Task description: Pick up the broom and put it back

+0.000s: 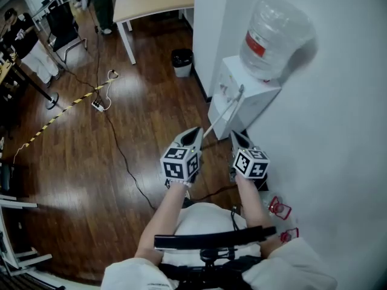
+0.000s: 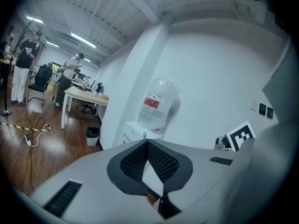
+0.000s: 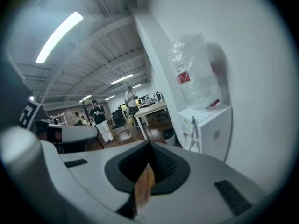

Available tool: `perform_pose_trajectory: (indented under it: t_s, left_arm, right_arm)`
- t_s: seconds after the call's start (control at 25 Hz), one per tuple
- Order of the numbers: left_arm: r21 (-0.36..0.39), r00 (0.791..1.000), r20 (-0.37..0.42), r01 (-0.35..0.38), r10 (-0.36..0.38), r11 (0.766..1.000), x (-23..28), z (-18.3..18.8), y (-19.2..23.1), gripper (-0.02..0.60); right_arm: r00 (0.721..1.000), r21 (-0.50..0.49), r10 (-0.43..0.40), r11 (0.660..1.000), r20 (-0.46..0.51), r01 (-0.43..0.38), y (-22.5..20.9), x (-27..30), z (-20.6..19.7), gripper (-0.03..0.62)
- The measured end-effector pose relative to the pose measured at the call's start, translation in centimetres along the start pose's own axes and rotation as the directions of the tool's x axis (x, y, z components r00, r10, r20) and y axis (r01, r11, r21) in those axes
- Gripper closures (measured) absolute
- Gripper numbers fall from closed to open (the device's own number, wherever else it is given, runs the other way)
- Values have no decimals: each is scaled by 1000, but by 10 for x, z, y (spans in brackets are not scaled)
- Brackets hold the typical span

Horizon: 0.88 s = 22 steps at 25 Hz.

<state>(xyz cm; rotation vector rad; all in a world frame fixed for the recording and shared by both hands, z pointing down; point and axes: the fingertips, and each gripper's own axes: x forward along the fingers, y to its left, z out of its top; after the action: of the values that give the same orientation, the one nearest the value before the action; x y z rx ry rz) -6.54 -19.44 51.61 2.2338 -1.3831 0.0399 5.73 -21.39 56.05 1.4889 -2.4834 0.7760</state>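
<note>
The broom's pale handle (image 1: 227,110) leans slantwise against the white water dispenser (image 1: 260,98), with its top end at the dispenser's upper edge. The handle's top shows small in the left gripper view (image 2: 144,135), and the handle stands upright in the right gripper view (image 3: 193,134). The broom's head is hidden. My left gripper (image 1: 196,132) is held in the air with its tip right by the handle's lower part. Its jaws meet at the tips (image 2: 147,143) and I see nothing gripped. My right gripper (image 1: 237,136) hangs beside it, short of the dispenser, shut and empty (image 3: 149,146).
A big water bottle (image 1: 275,35) tops the dispenser, which stands against the white wall at right. A black bin (image 1: 181,62) stands by the pillar beside a wooden table (image 1: 151,2). A cable (image 1: 121,156) and striped tape (image 1: 60,115) cross the wooden floor. Red items (image 1: 279,208) lie by the wall.
</note>
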Motion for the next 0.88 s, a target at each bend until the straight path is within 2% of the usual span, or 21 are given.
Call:
perform_pose_trajectory:
  t_s: [0.2, 0.4, 0.64, 0.88]
  left_arm:
    - [2, 1000, -1, -3, 3, 1000, -16, -35, -59, 588]
    - [-4, 999, -1, -54, 54, 999, -52, -78, -100, 588]
    - [-19, 984, -83, -157, 155, 987, -120, -149, -132, 588]
    - [-11, 974, -104, -203, 200, 979, -154, -171, -135, 588]
  right_arm:
    - [999, -9, 35, 999, 12, -35, -13, -56, -10, 591]
    - [996, -5, 89, 996, 15, -89, -19, -112, -34, 591]
    - [988, 79, 150, 986, -39, -146, -11, -170, -102, 591]
    - [991, 136, 132, 982, -18, -128, -24, -194, -117, 591]
